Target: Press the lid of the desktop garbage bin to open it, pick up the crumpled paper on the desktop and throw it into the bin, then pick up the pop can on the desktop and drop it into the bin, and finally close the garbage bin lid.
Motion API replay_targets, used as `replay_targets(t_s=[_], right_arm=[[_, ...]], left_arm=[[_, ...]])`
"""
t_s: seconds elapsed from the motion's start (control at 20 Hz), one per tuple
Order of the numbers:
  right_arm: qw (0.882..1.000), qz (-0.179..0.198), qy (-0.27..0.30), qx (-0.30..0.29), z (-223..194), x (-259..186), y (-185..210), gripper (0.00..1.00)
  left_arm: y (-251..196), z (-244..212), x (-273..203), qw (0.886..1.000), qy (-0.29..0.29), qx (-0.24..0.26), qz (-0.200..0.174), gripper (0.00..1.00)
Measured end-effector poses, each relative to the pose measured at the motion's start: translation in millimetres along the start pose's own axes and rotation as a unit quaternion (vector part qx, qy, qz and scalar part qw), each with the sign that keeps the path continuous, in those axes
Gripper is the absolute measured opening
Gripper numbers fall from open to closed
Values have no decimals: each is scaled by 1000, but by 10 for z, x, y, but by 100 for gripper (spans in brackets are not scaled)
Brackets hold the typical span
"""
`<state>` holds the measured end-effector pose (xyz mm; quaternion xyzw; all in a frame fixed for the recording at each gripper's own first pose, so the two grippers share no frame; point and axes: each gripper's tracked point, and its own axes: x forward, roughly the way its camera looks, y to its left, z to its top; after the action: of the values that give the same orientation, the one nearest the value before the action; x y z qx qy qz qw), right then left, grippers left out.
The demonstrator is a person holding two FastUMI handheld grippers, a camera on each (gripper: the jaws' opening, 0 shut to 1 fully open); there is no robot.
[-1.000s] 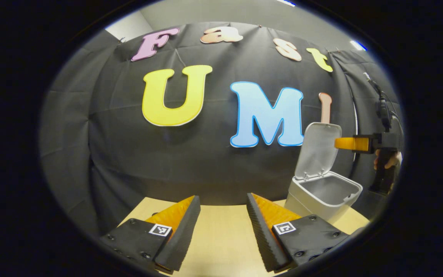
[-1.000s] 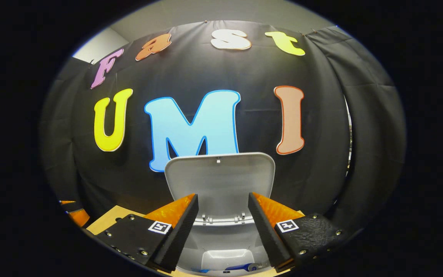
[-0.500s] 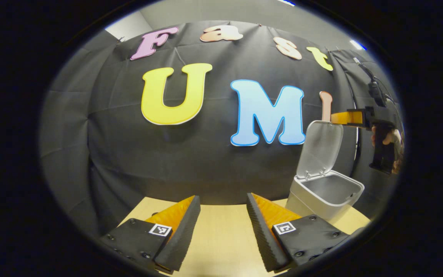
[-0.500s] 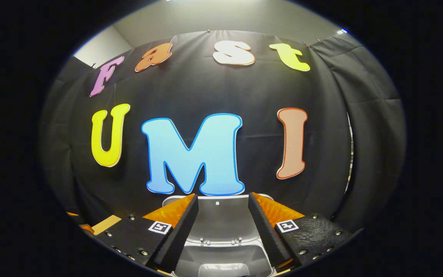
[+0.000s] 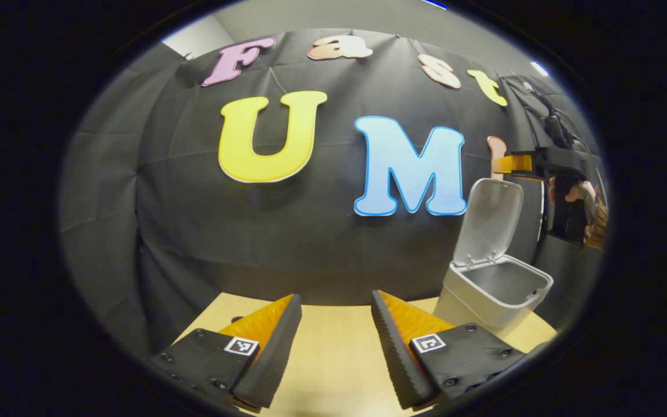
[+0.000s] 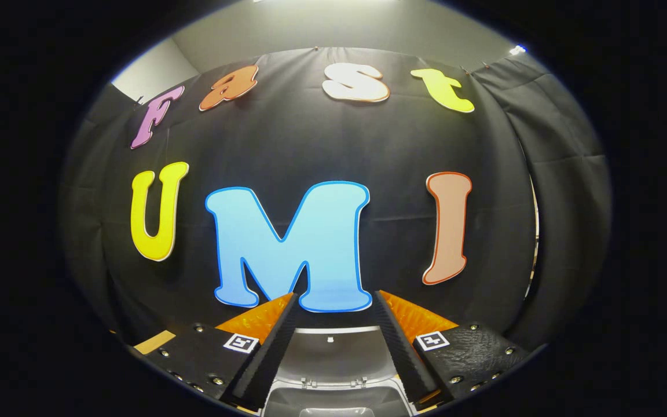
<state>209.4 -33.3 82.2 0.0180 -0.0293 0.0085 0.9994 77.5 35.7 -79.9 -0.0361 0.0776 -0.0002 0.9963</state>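
The white garbage bin [image 5: 495, 292] stands on the wooden table at the right of the left gripper view, its lid [image 5: 490, 220] tilted up and open. My right gripper [image 5: 504, 165] hovers just above the lid's top edge there, held by a hand [image 5: 576, 191]. In the right gripper view the right gripper [image 6: 333, 301] is open and empty, and the raised lid [image 6: 330, 353] lies below and between its fingers. My left gripper [image 5: 333, 304] is open with nothing in it, low over the table to the left of the bin.
The light wooden table [image 5: 333, 359] stretches under the left gripper, and a corner of the table [image 6: 154, 341] shows at lower left in the right gripper view. The black cloth wall stands close behind the bin.
My right gripper has risen from in front of the open lid to above its top edge. The lid has dropped lower in the right gripper view. The left gripper has barely moved.
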Motion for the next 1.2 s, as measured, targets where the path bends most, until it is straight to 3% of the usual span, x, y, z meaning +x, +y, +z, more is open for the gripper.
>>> replay_targets(t_s=[0.05, 0.35, 0.4, 0.45, 0.9, 1.0, 1.2], right_arm=[[1000, 0, 4, 2, -41, 27, 5, 83], [1000, 6, 21, -2, -148, -26, 11, 84], [1000, 7, 24, -2, -158, -70, 12, 81], [1000, 8, 27, -3, -172, -127, 15, 84], [998, 22, 54, -8, -443, -751, 3, 85], [998, 24, 64, -8, -541, -862, -5, 85], [995, 20, 94, -6, -867, -1059, -13, 84]], left_arm=[[26, -13, 3, 1000, 1, 0, 2, 83], [83, -22, -31, 1000, 2, -1, 9, 83], [75, -24, -35, 1000, 2, -3, 9, 83], [56, -19, -43, 1000, 2, -4, 8, 83], [-25, 34, -136, 1000, -6, -4, 2, 83], [-70, 22, -172, 1000, -6, 4, -2, 80], [-196, 27, -274, 1000, -6, 8, -14, 83]])
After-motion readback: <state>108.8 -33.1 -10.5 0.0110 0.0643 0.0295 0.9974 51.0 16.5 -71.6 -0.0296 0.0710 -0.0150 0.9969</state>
